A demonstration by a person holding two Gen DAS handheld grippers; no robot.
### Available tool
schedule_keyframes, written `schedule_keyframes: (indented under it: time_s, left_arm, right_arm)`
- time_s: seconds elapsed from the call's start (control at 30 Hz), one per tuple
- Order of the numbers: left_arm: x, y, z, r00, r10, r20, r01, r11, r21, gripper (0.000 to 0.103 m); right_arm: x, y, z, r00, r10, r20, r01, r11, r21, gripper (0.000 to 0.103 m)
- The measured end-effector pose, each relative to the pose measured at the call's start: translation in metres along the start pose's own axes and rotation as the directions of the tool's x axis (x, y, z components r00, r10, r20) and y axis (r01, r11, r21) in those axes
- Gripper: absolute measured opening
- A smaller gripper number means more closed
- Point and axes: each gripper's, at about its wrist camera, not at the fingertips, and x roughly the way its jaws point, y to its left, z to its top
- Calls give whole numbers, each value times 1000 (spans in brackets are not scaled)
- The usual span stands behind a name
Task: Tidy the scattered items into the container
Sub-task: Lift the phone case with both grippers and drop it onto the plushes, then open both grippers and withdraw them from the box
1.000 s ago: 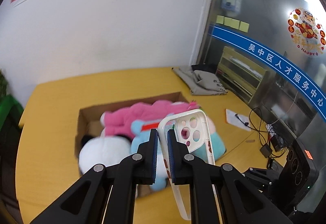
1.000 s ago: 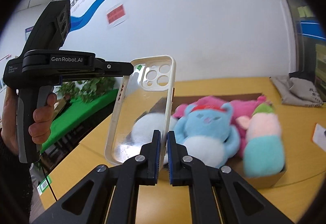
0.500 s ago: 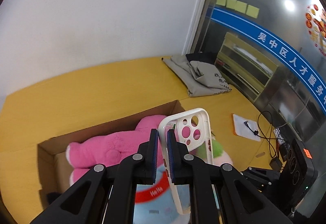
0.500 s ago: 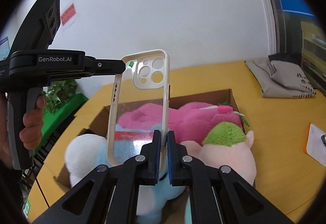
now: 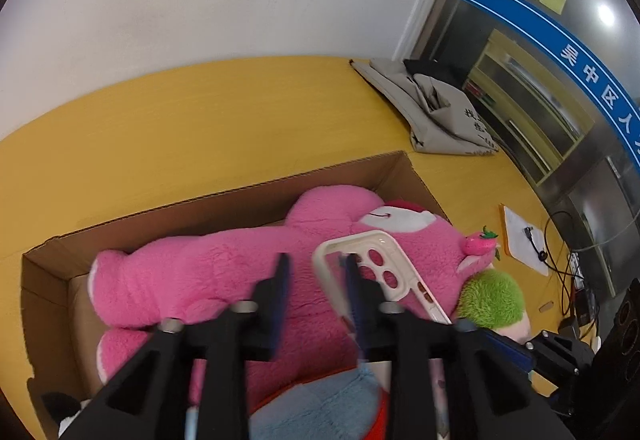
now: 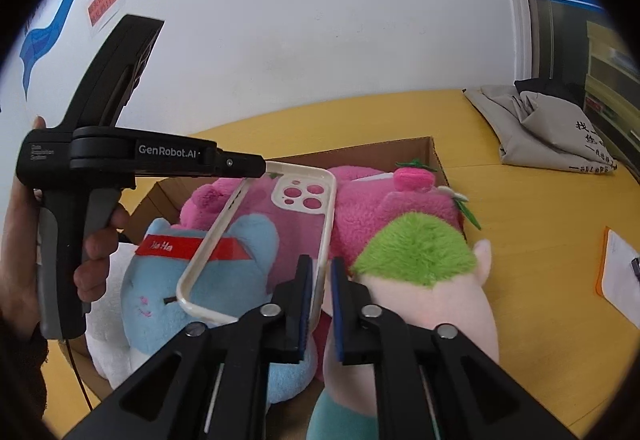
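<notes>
Both my grippers, left (image 5: 314, 276) and right (image 6: 320, 280), are opening, letting go of the case (image 6: 256, 240) over the box (image 5: 224, 200), so it drops flat onto the toys (image 6: 400, 200).

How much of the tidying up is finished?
Mostly done: the pink bear, blue plush and green-haired plush already lie in the cardboard box. The phone case hangs over them between both grippers' opening jaws, left gripper and right gripper. It has yet to settle in the box.
</notes>
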Motion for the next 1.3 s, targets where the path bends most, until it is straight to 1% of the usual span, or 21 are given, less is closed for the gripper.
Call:
schedule_keyframes:
  time_s: [0.03,0.07,0.1,0.13,0.17,0.2,0.23,0.3,0.4,0.43,0.6,0.63,0.77,0.83,0.93,0.97,1.07,1.17,1.3]
  left_arm:
    - [-8,3,0,1000,7,24,-7,1000,-18,75]
    - [-14,6,0,999,7,43,-5,1000,-31,78]
    - [-21,9,1,998,4,58,-1,999,-39,79]
    - [-31,10,0,997,7,74,-3,999,-44,79]
    - [-42,10,-2,996,19,87,-15,999,-43,79]
    - [-53,8,-5,994,32,103,-28,999,-39,80]
    - [-66,6,-11,991,43,125,-39,999,-31,83]
    - [-93,0,-28,984,64,169,-63,998,-14,86]
    - [-132,-8,-68,968,114,225,-116,993,-5,103]
    - [-144,-11,-85,959,140,245,-144,990,-5,103]
    - [-187,-19,-160,937,224,269,-224,974,-30,103]
    - [-194,-21,-176,934,239,267,-237,971,-38,103]
    - [-214,-31,-219,930,267,253,-259,964,-66,103]
    - [-223,-38,-234,928,264,264,-248,964,-92,103]
    - [-236,-47,-253,938,208,279,-178,976,-129,103]
    - [-238,-50,-257,938,202,281,-172,977,-128,103]
    - [-242,-59,-263,933,221,286,-193,974,-121,103]
    - [-246,-64,-268,931,220,291,-191,974,-124,103]
    - [-250,-67,-276,929,224,294,-191,972,-138,103]
  right_arm:
    - [-4,1,-2,1000,7,4,-7,1000,-1,25]
    - [-10,2,-4,1000,15,10,-15,1000,-4,31]
    - [-16,5,-7,1000,24,16,-24,1000,-12,45]
    - [-21,9,-9,999,33,22,-33,999,-24,62]
    - [-29,13,-13,999,34,32,-33,999,-38,71]
    - [-37,17,-16,999,11,47,-9,999,-46,86]
    - [-46,21,-20,997,-17,69,21,998,-52,86]
    - [-62,26,-27,996,-17,92,23,997,-70,86]
    - [-82,36,-38,993,-45,109,56,994,-98,86]
    - [-90,41,-43,991,-60,117,74,991,-112,86]
    - [-123,58,-62,985,-96,142,112,988,-108,86]
    - [-130,62,-67,984,-100,147,117,987,-110,86]
    - [-150,72,-86,984,-102,146,121,984,-128,86]
    - [-158,76,-93,984,-104,146,123,985,-124,86]
    - [-169,82,-103,983,-105,151,125,984,-128,86]
    - [-174,85,-106,983,-106,153,127,983,-134,86]
    - [-185,93,-111,980,-110,165,135,980,-148,86]
    - [-192,98,-116,977,-125,173,154,974,-169,86]
    - [-199,99,-119,975,-134,175,164,972,-169,86]
